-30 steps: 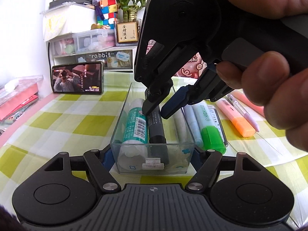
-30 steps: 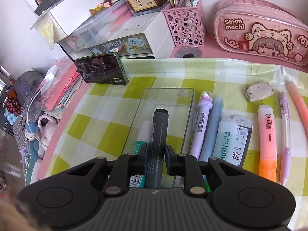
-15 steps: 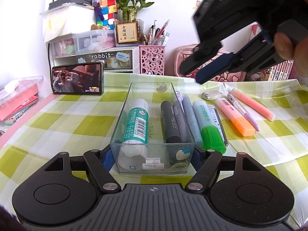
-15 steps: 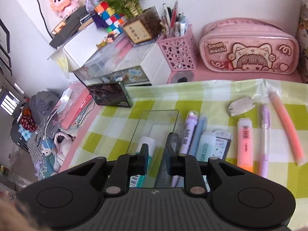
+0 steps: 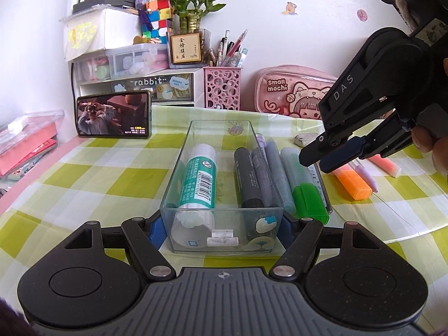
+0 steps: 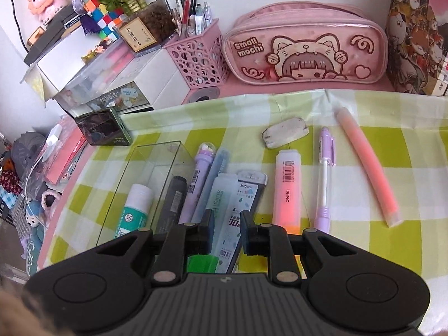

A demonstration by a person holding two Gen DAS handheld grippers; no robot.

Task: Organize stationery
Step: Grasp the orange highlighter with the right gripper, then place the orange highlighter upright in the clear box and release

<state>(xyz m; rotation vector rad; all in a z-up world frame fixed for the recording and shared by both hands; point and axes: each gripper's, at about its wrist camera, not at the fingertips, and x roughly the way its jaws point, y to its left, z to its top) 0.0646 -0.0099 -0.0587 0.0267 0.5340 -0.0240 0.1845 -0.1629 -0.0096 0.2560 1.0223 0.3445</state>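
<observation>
Left gripper is clamping the clear box; right gripper is hovering empty, jaws apart. Green highlighter is looking light, stiff, slick; I'm favouring mid-barrel.

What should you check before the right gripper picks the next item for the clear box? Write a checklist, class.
1. Left gripper clamps clear box: ok.
2. Glue stick and black marker lie inside the box: ok.
3. Right gripper empty, jaws just eased open: ok.
4. Free space between glue stick and marker: ok.
5. Green highlighter in the box: not ok, it lies beside it.
6. Right gripper centred over one item: cannot tell.
</observation>
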